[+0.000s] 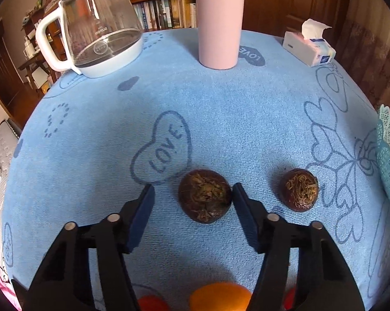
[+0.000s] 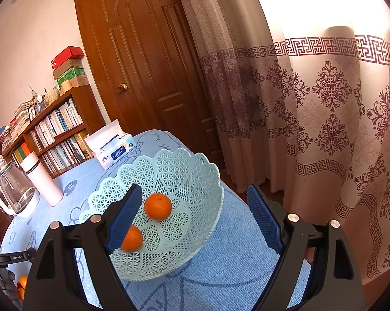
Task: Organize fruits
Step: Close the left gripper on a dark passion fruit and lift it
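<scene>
Left wrist view: left tool (image 1: 192, 194) is set astride near dark fruit (image 1: 205, 199); right pad touches, left pad apart, ungripped.
Second dark fruit (image 1: 299, 189): right of it.
Right tool (image 2: 192, 207): apart, empty, held over basket (image 2: 189, 173) holding oranges (image 2: 157, 206).

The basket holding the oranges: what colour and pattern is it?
Pale mint green basket, an openwork lattice with a scalloped rim; clearest in the right wrist view.

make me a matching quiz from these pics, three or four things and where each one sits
Things:
1. orange
2. tissue pack
3. kettle
4. dark fruit

Places:
A. far left of the cloth
B. between the left gripper's fingers
C. in the basket
D. far right of the cloth

Pairs: 1-C, 2-D, 3-A, 4-B
</scene>
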